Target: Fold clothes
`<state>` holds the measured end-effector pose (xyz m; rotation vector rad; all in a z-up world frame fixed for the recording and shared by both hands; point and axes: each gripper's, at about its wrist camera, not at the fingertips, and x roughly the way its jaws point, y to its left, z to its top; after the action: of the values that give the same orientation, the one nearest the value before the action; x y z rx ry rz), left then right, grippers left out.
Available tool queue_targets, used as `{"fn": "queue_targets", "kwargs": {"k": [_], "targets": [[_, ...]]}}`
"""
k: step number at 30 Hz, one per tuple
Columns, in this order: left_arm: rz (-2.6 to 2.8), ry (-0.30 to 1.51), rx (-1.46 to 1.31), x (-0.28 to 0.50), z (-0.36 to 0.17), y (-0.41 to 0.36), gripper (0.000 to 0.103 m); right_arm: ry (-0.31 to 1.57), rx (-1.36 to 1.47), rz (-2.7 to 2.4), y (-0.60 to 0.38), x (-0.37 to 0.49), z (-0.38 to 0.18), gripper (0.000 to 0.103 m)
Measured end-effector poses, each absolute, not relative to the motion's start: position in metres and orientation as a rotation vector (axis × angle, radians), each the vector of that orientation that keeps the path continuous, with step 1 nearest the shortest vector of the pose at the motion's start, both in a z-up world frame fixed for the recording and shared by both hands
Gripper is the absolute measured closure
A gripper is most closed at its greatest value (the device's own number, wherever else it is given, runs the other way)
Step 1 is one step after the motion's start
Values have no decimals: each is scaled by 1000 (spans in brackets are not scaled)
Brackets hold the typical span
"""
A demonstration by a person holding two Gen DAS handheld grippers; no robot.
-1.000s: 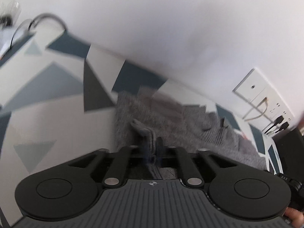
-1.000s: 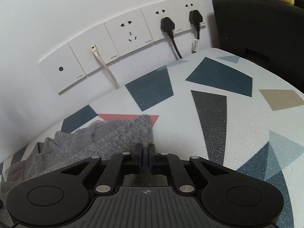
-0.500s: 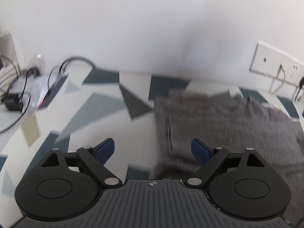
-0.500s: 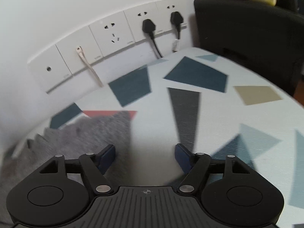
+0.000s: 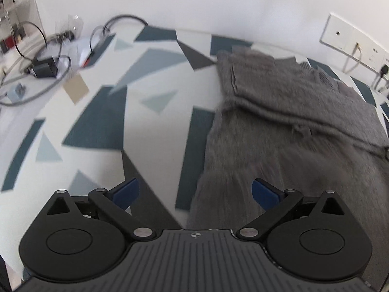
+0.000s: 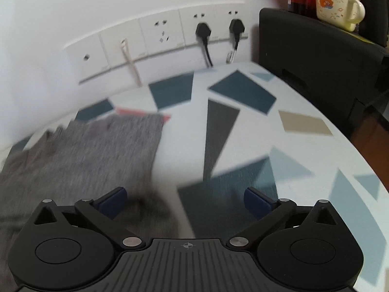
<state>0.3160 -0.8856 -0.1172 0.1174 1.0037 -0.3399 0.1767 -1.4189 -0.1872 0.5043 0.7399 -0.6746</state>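
Note:
A grey knitted garment (image 5: 287,121) lies flat on the patterned table (image 5: 155,131), with a folded layer across its far part. My left gripper (image 5: 195,191) hovers open over the garment's near left edge, nothing between its blue pads. In the right wrist view the same grey garment (image 6: 92,150) fills the left side, its right edge running toward the wall. My right gripper (image 6: 186,200) is open above that edge, holding nothing, its left pad over the cloth and its right pad over the bare table (image 6: 291,146).
Cables and a black adapter (image 5: 45,64) clutter the table's far left corner. Wall sockets (image 6: 170,39) with two black plugs run behind the table. A black box (image 6: 316,60) carrying a yellow mug (image 6: 338,2) and a bottle stands at the right end.
Both grippers were shut on the grey garment a second ago. They have let go, opened wide and pulled back and up from the cloth, which now lies flat.

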Motion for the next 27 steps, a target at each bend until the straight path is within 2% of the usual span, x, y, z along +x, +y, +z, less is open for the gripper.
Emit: {"fn": "queue_targets", "kwargs": {"k": [8, 15, 27], "targets": [[-475, 1061, 191, 281, -144, -864, 2, 832, 597, -675, -1355, 102, -199, 1], [-528, 1003, 267, 258, -152, -854, 0, 917, 415, -692, -1296, 69, -210, 1], [-473, 1014, 245, 252, -152, -856, 0, 823, 410, -762, -1274, 58, -217, 1]]}}
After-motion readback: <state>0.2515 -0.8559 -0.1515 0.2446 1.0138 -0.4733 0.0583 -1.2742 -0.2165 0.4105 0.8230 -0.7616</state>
